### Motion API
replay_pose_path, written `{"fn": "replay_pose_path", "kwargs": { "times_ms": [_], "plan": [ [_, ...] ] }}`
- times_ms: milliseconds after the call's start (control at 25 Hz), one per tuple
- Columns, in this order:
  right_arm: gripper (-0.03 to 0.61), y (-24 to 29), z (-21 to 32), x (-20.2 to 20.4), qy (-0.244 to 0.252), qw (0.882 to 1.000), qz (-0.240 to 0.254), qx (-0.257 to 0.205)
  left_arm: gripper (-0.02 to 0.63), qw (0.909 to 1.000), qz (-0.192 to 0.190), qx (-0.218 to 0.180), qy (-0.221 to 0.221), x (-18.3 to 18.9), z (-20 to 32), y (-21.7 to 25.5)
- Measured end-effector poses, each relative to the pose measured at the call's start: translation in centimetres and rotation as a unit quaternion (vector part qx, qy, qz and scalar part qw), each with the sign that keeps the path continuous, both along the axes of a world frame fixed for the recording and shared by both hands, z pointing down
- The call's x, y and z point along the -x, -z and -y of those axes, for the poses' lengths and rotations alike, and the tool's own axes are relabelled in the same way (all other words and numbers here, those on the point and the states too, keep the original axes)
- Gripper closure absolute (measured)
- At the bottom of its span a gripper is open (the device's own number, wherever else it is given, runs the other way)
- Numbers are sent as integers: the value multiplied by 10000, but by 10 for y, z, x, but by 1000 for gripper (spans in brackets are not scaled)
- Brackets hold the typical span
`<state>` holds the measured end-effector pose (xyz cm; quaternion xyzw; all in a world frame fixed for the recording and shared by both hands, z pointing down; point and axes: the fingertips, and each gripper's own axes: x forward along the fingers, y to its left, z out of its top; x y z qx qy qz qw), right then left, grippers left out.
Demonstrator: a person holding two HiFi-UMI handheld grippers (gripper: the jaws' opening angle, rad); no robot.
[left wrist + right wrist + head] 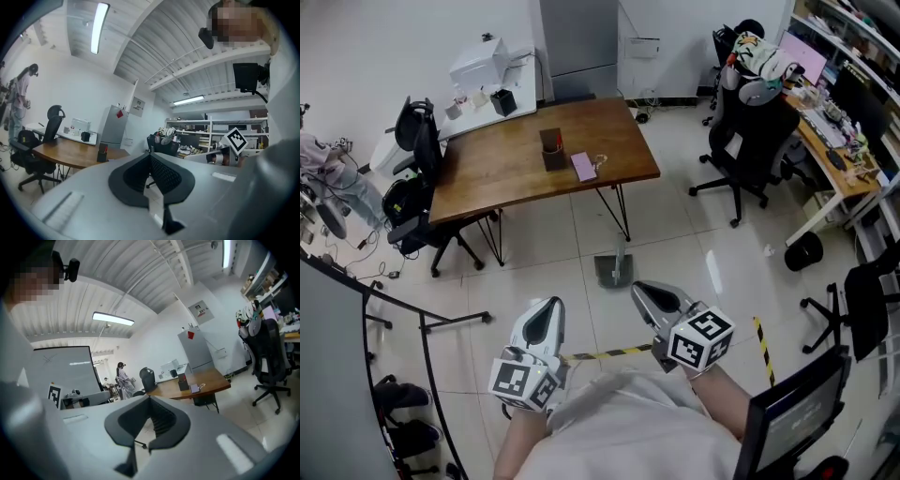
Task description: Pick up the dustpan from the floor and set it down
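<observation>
A grey dustpan (614, 269) with an upright handle stands on the tiled floor in the head view, just in front of the wooden table (516, 164). My left gripper (547, 307) is held up close to my body, below and left of the dustpan, shut and empty. My right gripper (645, 290) is level with it on the right, a short way in front of the dustpan, also shut with nothing in it. In the left gripper view the left gripper (151, 156) has its pads meeting. The right gripper (150, 399) looks the same in its own view. Neither gripper view shows the dustpan.
Black office chairs stand at the table's left (417, 202) and at the right desk (750, 141). A strip of yellow-black tape (609, 354) crosses the floor near my feet. A curved black rack (394, 309) is at the left, a monitor (797, 422) at bottom right. A person (333, 173) stands far left.
</observation>
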<state>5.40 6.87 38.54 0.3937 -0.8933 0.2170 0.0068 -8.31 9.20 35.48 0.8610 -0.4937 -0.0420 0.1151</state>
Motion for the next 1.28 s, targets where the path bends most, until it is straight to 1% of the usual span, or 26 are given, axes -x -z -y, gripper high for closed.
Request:
{"fn": "replay_pose_path", "kwargs": {
  "times_ms": [280,520,760,1280],
  "plan": [
    [578,14,-3,4,58,9995,-143,-278,600,10000,-19,-83,51,9,0,0],
    [578,17,-1,-4,-68,9997,-25,-239,600,10000,-27,-34,55,0,-1,-2],
    [578,19,1,-9,-118,9990,-216,-383,600,10000,-31,2,43,-7,0,-7],
    [578,12,3,-24,-215,9989,-303,-294,600,10000,-28,66,-32,-21,3,-14]
  ]
}}
